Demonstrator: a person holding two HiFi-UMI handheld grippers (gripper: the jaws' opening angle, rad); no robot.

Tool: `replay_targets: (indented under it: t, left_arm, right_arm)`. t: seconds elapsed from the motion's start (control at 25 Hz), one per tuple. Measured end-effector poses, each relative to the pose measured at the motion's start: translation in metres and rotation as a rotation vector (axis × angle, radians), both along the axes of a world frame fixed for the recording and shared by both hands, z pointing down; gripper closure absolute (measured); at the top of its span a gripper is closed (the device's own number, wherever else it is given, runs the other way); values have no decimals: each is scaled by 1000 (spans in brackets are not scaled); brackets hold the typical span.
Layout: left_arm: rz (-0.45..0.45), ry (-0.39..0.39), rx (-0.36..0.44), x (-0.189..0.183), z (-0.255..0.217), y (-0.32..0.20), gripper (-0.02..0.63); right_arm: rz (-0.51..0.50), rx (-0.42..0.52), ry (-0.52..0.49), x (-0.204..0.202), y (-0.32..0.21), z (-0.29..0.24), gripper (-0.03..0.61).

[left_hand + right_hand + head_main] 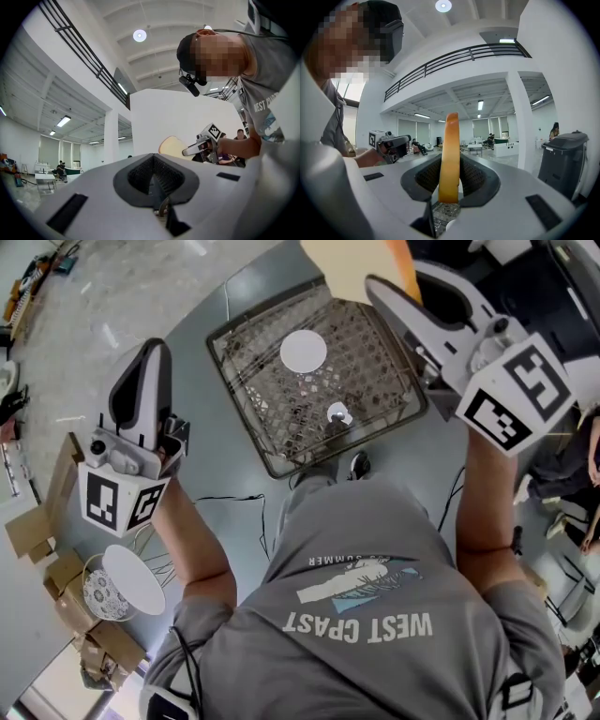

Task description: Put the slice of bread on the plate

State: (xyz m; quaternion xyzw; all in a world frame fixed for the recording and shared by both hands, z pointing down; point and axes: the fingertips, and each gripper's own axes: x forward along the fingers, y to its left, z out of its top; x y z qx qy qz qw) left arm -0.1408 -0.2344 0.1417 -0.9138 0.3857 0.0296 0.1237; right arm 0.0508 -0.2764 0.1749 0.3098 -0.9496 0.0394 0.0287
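Note:
The slice of bread [361, 268] is pale with an orange crust and stands on edge in my right gripper [375, 282], which is shut on it at the top right of the head view. In the right gripper view the bread [450, 154] rises upright between the two black pads. A small white plate [304, 351] lies in a wire basket [253, 381] below and left of the bread. My left gripper [150, 348] hovers left of the basket, shut and empty. From the left gripper [153, 176] view, the bread [174, 146] shows at the right.
A small round object [338, 412] lies in the basket near its front edge. At the lower left stand a white disc [134, 579], a patterned bowl [98, 596] and cardboard boxes [37, 526]. Black cables [234, 498] trail over the grey floor. People sit far off in the hall.

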Motion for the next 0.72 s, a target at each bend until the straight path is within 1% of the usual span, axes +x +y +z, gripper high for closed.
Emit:
replay_targets:
  t: [0.2, 0.4, 0.72]
  left_arm:
    - [-3, 1, -34, -5, 19, -13, 606]
    - [-7, 2, -68, -7, 22, -15, 606]
    - [-9, 2, -124, -18, 48, -34, 606]
  right_arm:
    - [-4, -44, 2, -7, -20, 30, 486]
    - [-7, -83, 10, -11, -31, 45, 486]
    - [-10, -161, 10, -27, -63, 102, 486]
